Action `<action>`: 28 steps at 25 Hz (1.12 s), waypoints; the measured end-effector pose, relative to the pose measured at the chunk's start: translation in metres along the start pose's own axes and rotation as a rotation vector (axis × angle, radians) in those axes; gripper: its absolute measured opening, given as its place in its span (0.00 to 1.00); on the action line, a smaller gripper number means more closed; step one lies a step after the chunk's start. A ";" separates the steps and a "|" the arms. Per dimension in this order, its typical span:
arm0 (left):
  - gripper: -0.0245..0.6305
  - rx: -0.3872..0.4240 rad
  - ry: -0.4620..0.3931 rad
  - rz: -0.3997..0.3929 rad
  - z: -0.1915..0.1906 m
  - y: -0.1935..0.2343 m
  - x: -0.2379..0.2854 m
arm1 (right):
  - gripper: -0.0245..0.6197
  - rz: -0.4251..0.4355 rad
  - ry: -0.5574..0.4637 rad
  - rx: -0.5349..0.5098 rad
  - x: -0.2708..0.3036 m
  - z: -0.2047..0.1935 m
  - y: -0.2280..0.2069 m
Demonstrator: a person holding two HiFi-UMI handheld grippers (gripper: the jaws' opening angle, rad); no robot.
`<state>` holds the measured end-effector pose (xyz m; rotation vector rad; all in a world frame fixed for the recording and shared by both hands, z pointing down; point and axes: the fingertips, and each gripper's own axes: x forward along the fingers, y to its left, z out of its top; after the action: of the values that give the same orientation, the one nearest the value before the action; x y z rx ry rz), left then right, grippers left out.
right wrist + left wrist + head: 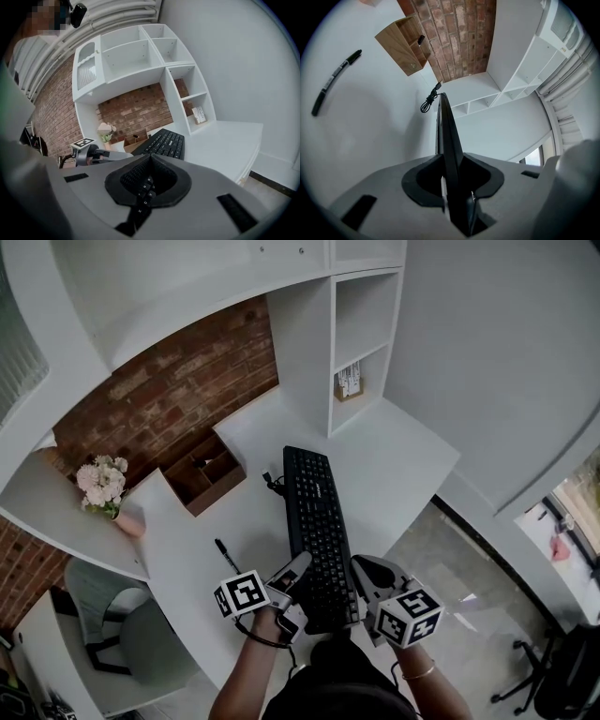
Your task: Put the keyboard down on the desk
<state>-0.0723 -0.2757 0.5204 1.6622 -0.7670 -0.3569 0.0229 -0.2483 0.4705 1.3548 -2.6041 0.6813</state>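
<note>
White desk (394,465), pen (223,551), wooden organizer (202,474)

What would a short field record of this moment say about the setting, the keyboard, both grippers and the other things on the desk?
setting: white desk, brick wall behind
keyboard: black, lying lengthwise away from the person; resting or lifted cannot be told
left gripper: closed on the keyboard's near left side
right gripper: closed on its near right side, keys between the jaws
other things: pen, wooden box, flowers, all left of the keyboard
</note>
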 end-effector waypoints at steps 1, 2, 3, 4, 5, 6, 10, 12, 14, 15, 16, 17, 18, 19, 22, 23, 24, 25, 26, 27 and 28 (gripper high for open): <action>0.22 0.000 -0.003 0.004 0.003 0.002 0.005 | 0.05 0.004 0.005 0.002 0.005 0.001 -0.004; 0.22 -0.001 -0.005 0.008 0.006 0.003 0.010 | 0.05 0.007 0.011 0.004 0.009 0.001 -0.009; 0.22 -0.002 -0.007 0.012 0.009 0.005 0.015 | 0.05 0.009 0.017 0.007 0.013 0.002 -0.014; 0.22 -0.003 -0.009 0.017 0.011 0.007 0.020 | 0.05 0.011 0.024 0.010 0.017 0.002 -0.019; 0.22 -0.005 -0.011 0.020 0.014 0.009 0.024 | 0.05 0.013 0.030 0.014 0.022 0.002 -0.023; 0.22 -0.008 -0.014 0.023 0.017 0.011 0.028 | 0.05 0.016 0.035 0.017 0.025 0.002 -0.026; 0.22 -0.027 -0.030 0.032 0.025 0.021 0.040 | 0.05 0.026 0.052 0.025 0.038 0.002 -0.039; 0.22 -0.030 -0.038 0.042 0.029 0.026 0.045 | 0.05 0.030 0.061 0.029 0.042 0.002 -0.045; 0.22 -0.030 -0.043 0.049 0.032 0.030 0.051 | 0.05 0.033 0.066 0.032 0.046 0.002 -0.051; 0.22 -0.028 -0.044 0.049 0.033 0.032 0.053 | 0.05 0.034 0.068 0.034 0.047 0.003 -0.054; 0.22 -0.026 -0.044 0.049 0.035 0.034 0.056 | 0.05 0.035 0.070 0.035 0.049 0.003 -0.057; 0.22 -0.022 -0.043 0.049 0.036 0.035 0.058 | 0.05 0.036 0.074 0.036 0.050 0.002 -0.059; 0.22 -0.018 -0.043 0.048 0.037 0.037 0.060 | 0.05 0.037 0.078 0.037 0.052 0.002 -0.061; 0.22 -0.015 -0.042 0.048 0.038 0.038 0.062 | 0.05 0.038 0.082 0.038 0.054 0.002 -0.062; 0.22 -0.015 -0.042 0.047 0.041 0.045 0.067 | 0.05 0.042 0.094 0.040 0.058 0.000 -0.066; 0.22 -0.015 -0.039 0.050 0.041 0.048 0.068 | 0.05 0.043 0.097 0.039 0.059 -0.001 -0.067; 0.21 -0.014 -0.034 0.058 0.041 0.051 0.070 | 0.05 0.043 0.100 0.039 0.059 -0.002 -0.068; 0.21 -0.014 -0.029 0.068 0.041 0.054 0.071 | 0.05 0.043 0.103 0.039 0.060 -0.002 -0.069; 0.21 -0.015 -0.024 0.079 0.041 0.058 0.072 | 0.05 0.043 0.105 0.040 0.061 -0.003 -0.069; 0.20 -0.017 -0.020 0.088 0.041 0.061 0.073 | 0.05 0.044 0.107 0.041 0.061 -0.003 -0.070; 0.20 -0.020 -0.017 0.094 0.040 0.063 0.074 | 0.05 0.045 0.109 0.041 0.061 -0.003 -0.071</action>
<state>-0.0611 -0.3591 0.5835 1.6000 -0.8486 -0.3117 0.0433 -0.3275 0.5160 1.2367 -2.5549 0.7963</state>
